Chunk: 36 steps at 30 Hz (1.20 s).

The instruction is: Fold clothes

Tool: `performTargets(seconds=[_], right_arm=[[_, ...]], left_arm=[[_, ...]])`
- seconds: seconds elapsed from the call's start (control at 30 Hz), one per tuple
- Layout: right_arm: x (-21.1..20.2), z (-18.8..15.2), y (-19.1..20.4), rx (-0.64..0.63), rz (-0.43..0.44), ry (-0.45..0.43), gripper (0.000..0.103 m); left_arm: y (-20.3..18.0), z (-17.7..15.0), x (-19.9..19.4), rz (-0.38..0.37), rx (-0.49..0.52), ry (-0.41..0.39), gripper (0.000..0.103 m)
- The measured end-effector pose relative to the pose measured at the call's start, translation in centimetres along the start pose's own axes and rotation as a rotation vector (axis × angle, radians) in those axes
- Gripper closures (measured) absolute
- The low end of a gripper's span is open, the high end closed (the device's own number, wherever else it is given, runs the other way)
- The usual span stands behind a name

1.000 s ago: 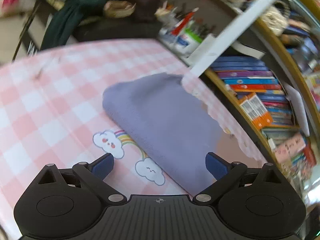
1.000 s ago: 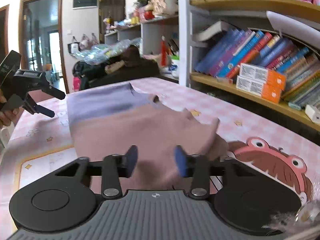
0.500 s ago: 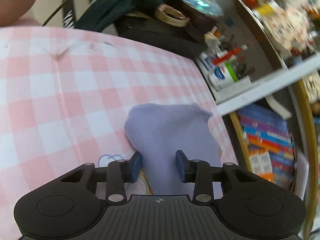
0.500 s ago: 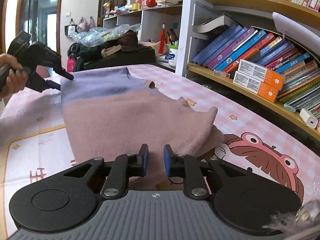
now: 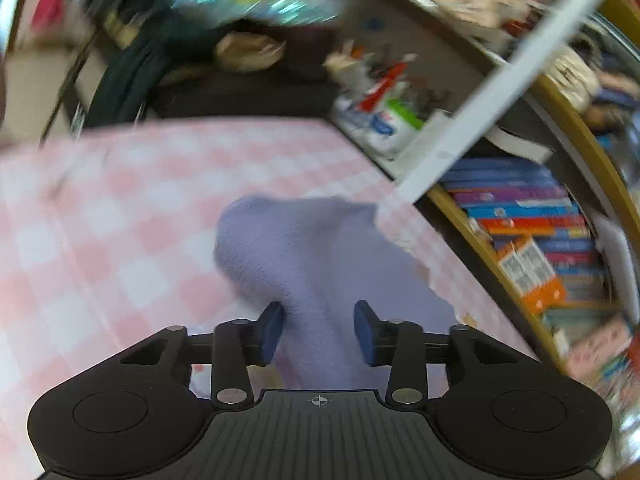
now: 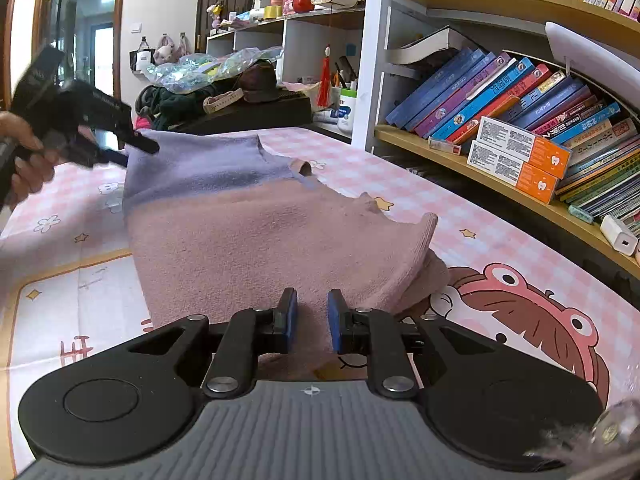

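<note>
A knit garment, lilac at one end and dusty pink at the other, lies on the pink checked tablecloth (image 6: 400,184). In the right wrist view my right gripper (image 6: 312,322) is shut on the near pink edge of the garment (image 6: 248,240). In the left wrist view my left gripper (image 5: 318,330) is shut on the lilac end (image 5: 304,248), which bunches up between the blue pads and lifts off the cloth. The left gripper also shows in the right wrist view (image 6: 140,146), at the garment's far left corner.
A bookshelf (image 6: 520,132) full of books runs along the table's right side, with a white upright post (image 6: 370,60). A dark pile of clothes and bags (image 6: 216,100) sits beyond the table's far end. The cloth (image 5: 100,220) lies bare to the left.
My left gripper went from wide open to shut on the lilac end and is lifting it. My right gripper closed on the pink edge and has stayed there.
</note>
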State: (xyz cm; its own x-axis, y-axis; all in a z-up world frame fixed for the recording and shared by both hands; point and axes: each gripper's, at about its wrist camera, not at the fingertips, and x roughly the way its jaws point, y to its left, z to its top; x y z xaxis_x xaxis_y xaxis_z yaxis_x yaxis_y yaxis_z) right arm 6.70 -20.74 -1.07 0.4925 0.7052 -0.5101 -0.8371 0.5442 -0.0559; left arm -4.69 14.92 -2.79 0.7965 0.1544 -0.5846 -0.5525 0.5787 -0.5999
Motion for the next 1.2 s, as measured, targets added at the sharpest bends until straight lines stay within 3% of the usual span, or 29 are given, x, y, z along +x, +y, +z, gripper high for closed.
performTargets(seconds=[0.07, 0.3, 0.53, 0.63, 0.7, 0.8, 1.0, 1.17, 1.2], right_arm=[[0.0, 0.0, -0.1, 0.005, 0.004, 0.0, 0.087], [0.1, 0.0, -0.4, 0.018, 0.015, 0.001, 0.087], [0.1, -0.1, -0.1, 0.016, 0.013, 0.002, 0.087], [0.1, -0.1, -0.1, 0.016, 0.013, 0.002, 0.087], [0.1, -0.1, -0.1, 0.018, 0.013, 0.002, 0.087], [0.1, -0.1, -0.2, 0.021, 0.015, 0.002, 0.087], [0.2, 0.0, -0.3, 0.021, 0.017, 0.003, 0.087], [0.2, 0.0, -0.5, 0.033, 0.027, 0.004, 0.086], [0.2, 0.0, -0.6, 0.035, 0.029, 0.004, 0.086]], left_arm=[[1.2, 0.2, 0.5, -0.032, -0.082, 0.001, 0.055], [3.0, 1.1, 1.2, -0.076, -0.228, -0.026, 0.055], [3.0, 1.0, 1.7, -0.054, -0.213, -0.048, 0.077], [0.7, 0.6, 0.4, -0.07, -0.084, -0.088, 0.091], [-2.0, 0.1, -1.3, -0.151, 0.098, -0.136, 0.091], [-3.6, -0.2, -2.3, -0.183, 0.262, -0.15, 0.09], [0.7, 0.5, 0.0, -0.094, 0.076, -0.067, 0.089], [2.1, 0.6, 1.4, -0.079, -0.038, -0.05, 0.076], [2.2, 0.5, 1.6, -0.077, -0.055, -0.05, 0.07]])
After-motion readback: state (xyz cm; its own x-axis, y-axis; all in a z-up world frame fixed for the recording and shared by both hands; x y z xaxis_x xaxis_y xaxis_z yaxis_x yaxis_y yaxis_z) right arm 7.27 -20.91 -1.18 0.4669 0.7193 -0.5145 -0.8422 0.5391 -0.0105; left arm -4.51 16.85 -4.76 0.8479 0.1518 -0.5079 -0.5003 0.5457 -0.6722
